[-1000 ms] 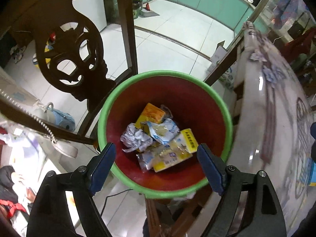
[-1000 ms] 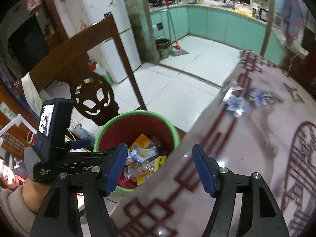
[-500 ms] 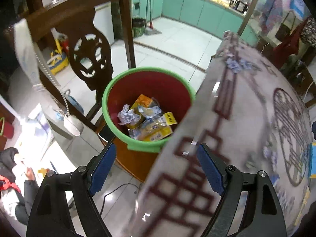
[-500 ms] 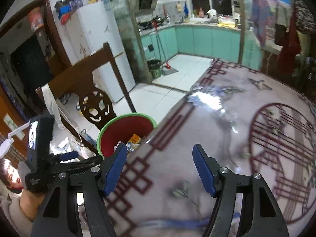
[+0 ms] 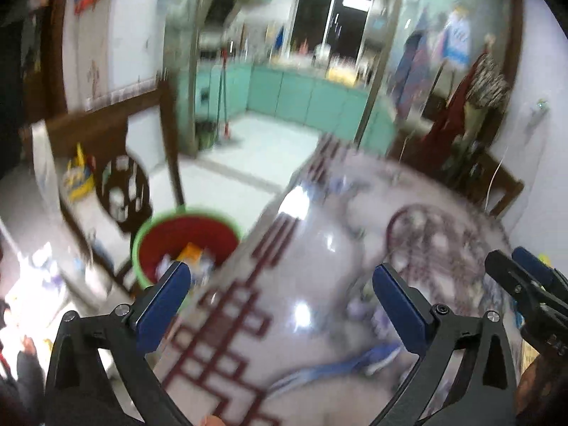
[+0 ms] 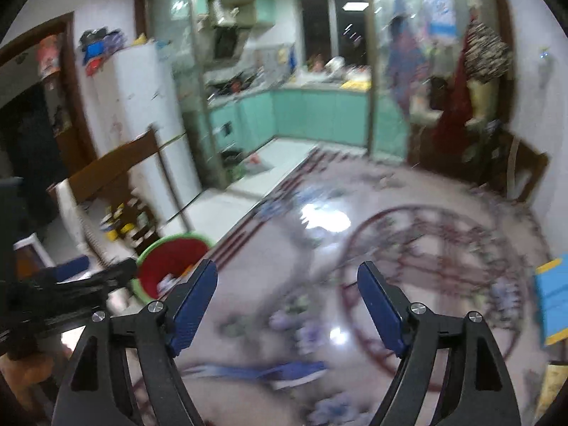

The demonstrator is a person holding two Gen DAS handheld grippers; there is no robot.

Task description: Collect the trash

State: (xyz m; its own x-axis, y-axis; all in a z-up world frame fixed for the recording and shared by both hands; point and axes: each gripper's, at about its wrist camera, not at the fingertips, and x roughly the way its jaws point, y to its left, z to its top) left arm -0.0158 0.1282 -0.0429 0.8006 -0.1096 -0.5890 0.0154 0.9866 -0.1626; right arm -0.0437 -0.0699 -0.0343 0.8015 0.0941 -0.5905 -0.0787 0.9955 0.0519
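We've swung both grippers off the trash bin [image 5: 184,245], now lower left of frame beside the table [image 5: 319,248]. Left gripper [image 5: 280,294] and right gripper [image 6: 287,294] gape empty; drop looks done, next piece pending.

Right gripper [image 6: 287,289] hung above table [image 6: 408,248], jaws spread wide, nothing between them. Bin [image 6: 170,266] (red inside, green rim) sat low at left past table edge, wrappers [image 6: 170,282] inside, blurred. Left gripper [image 6: 60,284] showed dark at left edge, jaws unreadable. Chair [image 6: 117,177] stood behind bin. Fridge [image 6: 142,113] beyond chair. Blue box [image 6: 553,305] lay at table's right edge.
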